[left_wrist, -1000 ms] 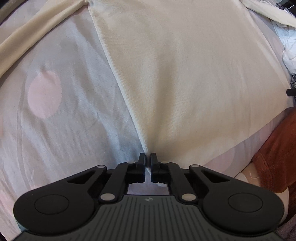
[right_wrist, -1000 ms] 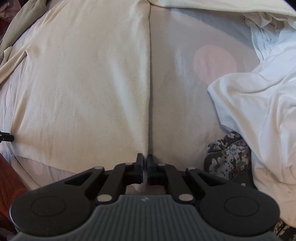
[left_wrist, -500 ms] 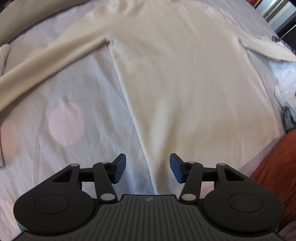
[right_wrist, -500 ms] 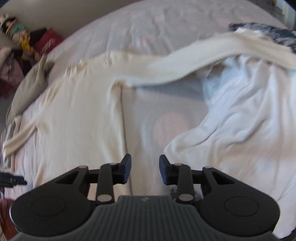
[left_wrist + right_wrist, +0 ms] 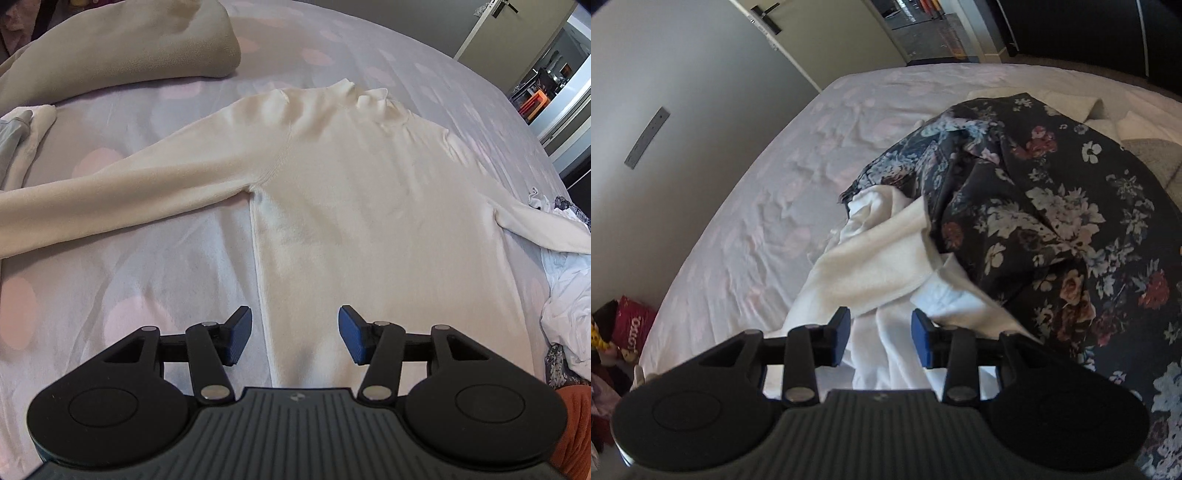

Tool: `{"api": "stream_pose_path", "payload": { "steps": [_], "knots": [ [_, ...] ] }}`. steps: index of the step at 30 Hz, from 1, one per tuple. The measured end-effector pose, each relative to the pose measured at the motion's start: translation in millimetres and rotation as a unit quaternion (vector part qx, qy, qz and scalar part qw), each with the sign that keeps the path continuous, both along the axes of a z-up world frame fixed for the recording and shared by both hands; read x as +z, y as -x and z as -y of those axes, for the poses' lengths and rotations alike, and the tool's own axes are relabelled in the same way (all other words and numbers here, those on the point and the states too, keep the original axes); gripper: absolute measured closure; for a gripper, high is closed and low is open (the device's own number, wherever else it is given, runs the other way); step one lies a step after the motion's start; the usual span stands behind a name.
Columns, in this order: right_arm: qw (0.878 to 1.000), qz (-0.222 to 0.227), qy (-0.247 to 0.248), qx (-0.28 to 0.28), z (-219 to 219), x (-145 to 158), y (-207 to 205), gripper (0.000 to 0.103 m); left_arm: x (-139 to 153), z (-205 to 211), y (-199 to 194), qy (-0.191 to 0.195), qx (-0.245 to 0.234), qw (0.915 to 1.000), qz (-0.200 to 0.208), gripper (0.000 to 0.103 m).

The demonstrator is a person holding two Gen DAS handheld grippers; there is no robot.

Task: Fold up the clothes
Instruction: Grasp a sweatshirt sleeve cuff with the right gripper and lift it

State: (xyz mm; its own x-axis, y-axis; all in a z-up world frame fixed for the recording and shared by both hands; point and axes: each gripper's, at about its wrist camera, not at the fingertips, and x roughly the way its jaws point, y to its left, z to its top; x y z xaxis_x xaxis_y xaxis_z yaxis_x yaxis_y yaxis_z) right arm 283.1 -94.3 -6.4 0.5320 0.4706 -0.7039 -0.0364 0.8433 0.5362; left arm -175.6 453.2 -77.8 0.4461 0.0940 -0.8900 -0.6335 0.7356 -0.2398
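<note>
1. The cream sweater (image 5: 369, 221) lies flat on the dotted bed sheet (image 5: 147, 266), sleeves spread out to both sides.
2. The left gripper (image 5: 294, 334) hangs above its lower edge; jaws apart, having just been opening, nothing between them.
3. The right gripper (image 5: 881, 338) hangs over a white garment (image 5: 871, 273) beside a dark floral cloth (image 5: 1052, 221); jaws apart, gripping nothing.

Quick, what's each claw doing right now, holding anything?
Left claw: open, empty, above the cream sweater.
Right claw: open, empty, above the white cloth.
</note>
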Motion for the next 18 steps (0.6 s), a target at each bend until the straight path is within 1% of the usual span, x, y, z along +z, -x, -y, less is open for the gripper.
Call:
{"api": "stream_pose_path", "payload": {
  "steps": [2, 5, 8, 9, 10, 13, 18],
  "knots": [
    [1.000, -0.004, -0.018, -0.019, 8, -4, -6, 0.063, -4, -1, -5, 0.003, -0.001, 1.0000, -0.003, 0.053],
    [0.999, -0.005, -0.029, -0.042, 11, -14, -15, 0.063, -8, -1, -11, 0.003, -0.003, 0.9999, -0.010, 0.053],
    [0.998, -0.002, -0.029, -0.050, 10, -18, -22, 0.075, -12, -4, -16, 0.006, -0.004, 0.9998, -0.016, 0.053],
    [0.998, 0.002, -0.028, -0.052, 9, -17, -23, 0.088, -13, -5, -18, 0.007, -0.004, 0.9998, -0.018, 0.053],
    [0.998, 0.007, -0.025, -0.052, 8, -14, -24, 0.095, -14, -6, -19, 0.007, -0.003, 0.9998, -0.020, 0.053],
    [0.998, 0.033, -0.022, -0.044, 1, 3, -23, 0.096, -15, -9, -23, 0.007, -0.002, 0.9998, -0.019, 0.053],
    [0.996, 0.090, -0.007, 0.010, -37, 55, -24, 0.097, -15, -15, -27, 0.006, 0.007, 0.9999, -0.011, 0.053]
  ]
}}
